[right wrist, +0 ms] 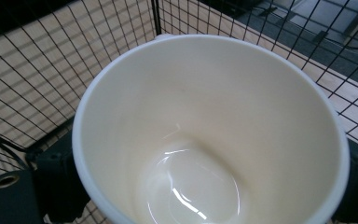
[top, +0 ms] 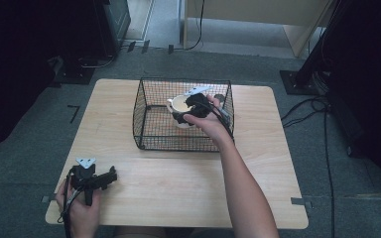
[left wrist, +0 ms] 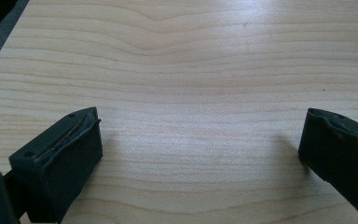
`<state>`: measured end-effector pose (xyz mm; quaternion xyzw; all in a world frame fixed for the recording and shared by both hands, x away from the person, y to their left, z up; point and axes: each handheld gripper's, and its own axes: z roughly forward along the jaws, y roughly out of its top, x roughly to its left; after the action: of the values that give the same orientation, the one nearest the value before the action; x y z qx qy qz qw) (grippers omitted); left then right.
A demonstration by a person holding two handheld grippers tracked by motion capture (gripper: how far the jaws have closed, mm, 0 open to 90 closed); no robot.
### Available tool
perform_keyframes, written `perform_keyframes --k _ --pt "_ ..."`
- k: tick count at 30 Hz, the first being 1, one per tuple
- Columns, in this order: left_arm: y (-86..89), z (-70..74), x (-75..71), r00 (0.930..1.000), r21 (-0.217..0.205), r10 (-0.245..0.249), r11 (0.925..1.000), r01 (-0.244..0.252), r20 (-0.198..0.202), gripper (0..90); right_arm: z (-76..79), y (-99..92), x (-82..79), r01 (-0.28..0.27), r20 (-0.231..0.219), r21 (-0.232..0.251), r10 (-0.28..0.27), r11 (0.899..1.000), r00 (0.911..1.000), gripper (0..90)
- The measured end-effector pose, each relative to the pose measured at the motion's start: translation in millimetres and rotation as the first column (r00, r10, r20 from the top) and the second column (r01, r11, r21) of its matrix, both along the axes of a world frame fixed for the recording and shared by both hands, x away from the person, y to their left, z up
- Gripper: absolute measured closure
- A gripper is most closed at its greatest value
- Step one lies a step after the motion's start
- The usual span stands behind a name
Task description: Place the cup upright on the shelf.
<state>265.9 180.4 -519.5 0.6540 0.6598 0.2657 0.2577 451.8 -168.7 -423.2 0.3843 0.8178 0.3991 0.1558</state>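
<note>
Light wood table (top: 178, 183) on grey carpet (top: 30, 124); dark stands and cables round it. Black wire basket (top: 151, 126) sits mid-table, far half. Right gripper (top: 186, 111) inside basket, jaws clamped either side of cream cup (right wrist: 205, 135), cup upright and empty. Left gripper (top: 110, 176) rests near table's front left corner, jaws wide apart over bare wood, holding nothing.

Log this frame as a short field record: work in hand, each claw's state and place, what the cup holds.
work in hand: white cup held inside the wire basket
right claw: shut on the cup, jaws on either side of it
left claw: open, nothing between the jaws, low over the wooden table near its front left corner
cup contents: empty, glossy inside
cup position: upright; whether it touches the basket floor cannot be told
</note>
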Motion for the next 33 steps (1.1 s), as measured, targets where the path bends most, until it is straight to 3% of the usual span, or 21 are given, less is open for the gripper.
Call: perform_keyframes --k 9,17,20,26,33 --pt "0.0 0.0 0.0 1.0000 0.000 0.000 1.0000 0.000 0.000 0.0 -15.4 -0.5 15.7 0.026 -0.016 -0.025 -0.027 0.999 0.9995 9.1" --pt "0.0 0.0 0.0 1.0000 0.000 0.000 1.0000 0.000 0.000 0.0 -28.5 1.0 19.8 -0.026 -0.039 -0.068 0.024 0.997 0.9989 9.0" --pt "0.0 0.1 0.0 1.0000 0.000 0.000 1.0000 0.000 -0.001 0.0 -30.8 1.5 20.5 -0.033 -0.051 -0.085 0.029 0.996 0.9983 9.0" --pt "0.0 0.1 0.0 1.0000 0.001 -0.001 1.0000 0.001 -0.001 0.0 -31.0 2.6 19.8 -0.027 -0.032 -0.125 0.024 0.992 0.9992 9.0" --pt "0.0 0.1 0.0 1.0000 0.000 0.000 1.0000 0.000 -0.001 0.0 -32.8 1.7 20.1 -0.013 -0.071 -0.144 0.003 0.989 0.9975 8.2"
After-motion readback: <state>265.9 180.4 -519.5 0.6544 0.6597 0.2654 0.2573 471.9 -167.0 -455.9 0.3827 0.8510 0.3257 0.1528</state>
